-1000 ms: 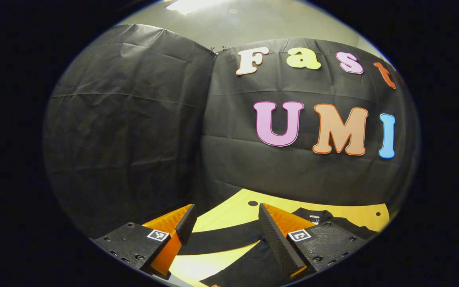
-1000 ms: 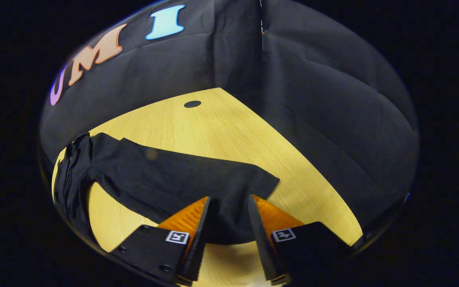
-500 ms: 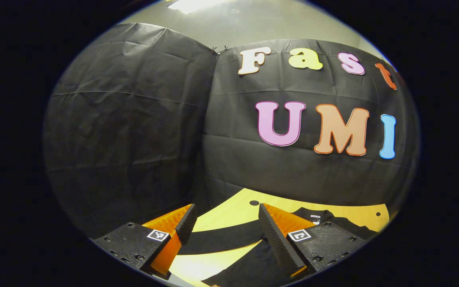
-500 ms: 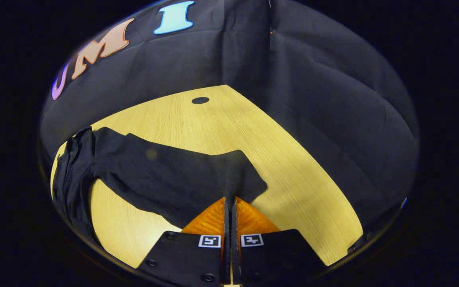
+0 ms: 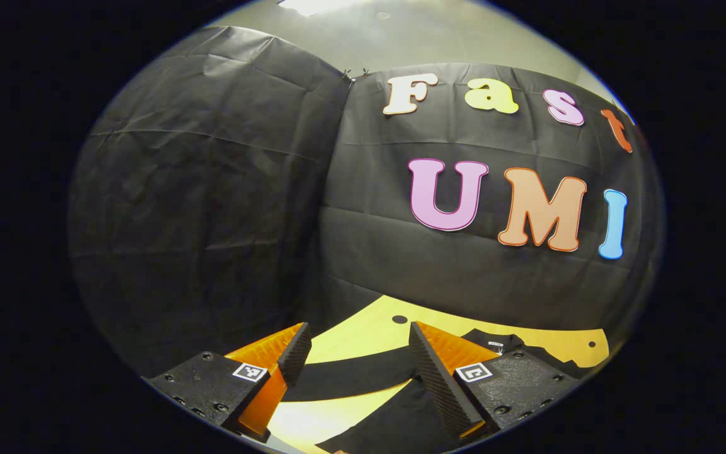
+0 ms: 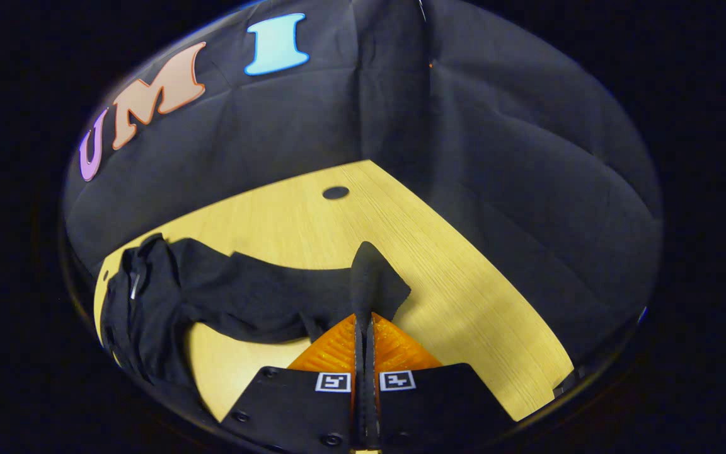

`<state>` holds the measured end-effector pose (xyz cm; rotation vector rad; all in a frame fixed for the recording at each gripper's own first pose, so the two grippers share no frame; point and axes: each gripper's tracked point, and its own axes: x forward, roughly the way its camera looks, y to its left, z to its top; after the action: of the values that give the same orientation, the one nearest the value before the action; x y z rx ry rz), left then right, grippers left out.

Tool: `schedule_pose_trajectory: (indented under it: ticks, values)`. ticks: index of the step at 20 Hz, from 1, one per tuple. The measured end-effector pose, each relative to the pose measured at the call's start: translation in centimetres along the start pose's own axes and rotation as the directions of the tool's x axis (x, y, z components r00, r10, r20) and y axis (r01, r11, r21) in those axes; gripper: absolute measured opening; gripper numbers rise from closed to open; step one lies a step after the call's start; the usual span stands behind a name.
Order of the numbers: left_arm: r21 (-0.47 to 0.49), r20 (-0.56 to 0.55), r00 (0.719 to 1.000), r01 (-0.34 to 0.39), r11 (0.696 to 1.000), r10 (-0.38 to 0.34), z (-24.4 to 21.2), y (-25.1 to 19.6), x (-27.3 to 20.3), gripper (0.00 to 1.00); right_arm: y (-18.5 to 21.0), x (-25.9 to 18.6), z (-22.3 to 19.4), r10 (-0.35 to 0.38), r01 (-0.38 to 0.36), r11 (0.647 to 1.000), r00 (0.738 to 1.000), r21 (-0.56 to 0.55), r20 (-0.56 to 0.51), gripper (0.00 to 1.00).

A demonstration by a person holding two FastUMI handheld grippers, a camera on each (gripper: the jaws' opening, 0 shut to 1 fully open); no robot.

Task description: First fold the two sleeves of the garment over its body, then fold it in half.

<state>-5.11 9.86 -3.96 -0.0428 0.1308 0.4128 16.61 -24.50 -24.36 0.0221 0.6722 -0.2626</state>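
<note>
Booth wall (image 5: 212, 208): black cloth, creased, two panels meeting at a corner behind the tabletop; same cloth in right gripper view.

Tabletop (image 6: 464, 302): light wood, grain visible. Round dark hole (image 6: 336, 192) near its far corner in right gripper view; another hole (image 5: 399, 320) by the far edge in left gripper view.

Garment (image 6: 249, 299): black, long-sleeved, lying on tabletop. In right gripper view the body is bunched toward the left edge, small pale tag (image 6: 134, 287) at the neck area. One sleeve (image 6: 312, 296) runs from the body across the wood toward the right gripper, not yet over the body. Sleeve end is lifted off the tabletop, standing up as a peaked fold just above the fingers, rest of the sleeve sagging back down to the wood.

In left gripper view the garment (image 5: 382, 416) shows as a dark band across the tabletop beyond the fingers, plus more cloth under the near edge; the neck with a tag sits farther right.

Right gripper (image 6: 366, 318): fingers pressed together, pinching the sleeve end between them.

Left gripper (image 5: 357, 337): fingers spread wide, nothing between them, held above the tabletop's near-left part; can't tell if touching cloth.
</note>
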Motion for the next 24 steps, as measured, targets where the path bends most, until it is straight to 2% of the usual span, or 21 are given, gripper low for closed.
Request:
schedule_pose_trajectory:
  ticks: [5,6,10,15,16,24]
  values:
    - [-0.009,0.003,1.0,-0.013,1.0,0.013,0.0,2.2,0.2,0.9,6.2,-1.7,4.5,0.063,-0.059,0.997,0.994,-0.047,0.087,0.02]
    - [-0.009,0.002,1.0,-0.015,1.0,0.015,0.0,2.6,0.3,0.9,7.8,-2.1,4.8,0.074,-0.068,0.995,0.993,-0.071,0.092,0.0]
    - [-0.012,-0.011,1.0,-0.029,1.0,0.029,-0.4,4.8,0.5,0.91,16.0,-3.6,5.6,0.174,-0.159,0.979,0.977,-0.128,0.119,0.02]
    - [-0.006,-0.032,0.999,-0.044,0.999,0.044,-0.9,7.1,0.6,0.9,26.7,-5.0,4.7,0.306,-0.283,0.938,0.947,-0.201,0.095,0.0]
    - [0.003,-0.033,0.998,-0.047,0.999,0.047,-0.8,7.6,0.7,0.9,28.7,-5.3,4.4,0.327,-0.302,0.929,0.94,-0.214,0.092,0.02]
    - [0.032,-0.048,0.996,-0.07,0.997,0.071,-1.0,10.7,1.7,0.91,43.2,-7.2,2.8,0.473,-0.445,0.857,0.879,-0.259,0.057,0.02]
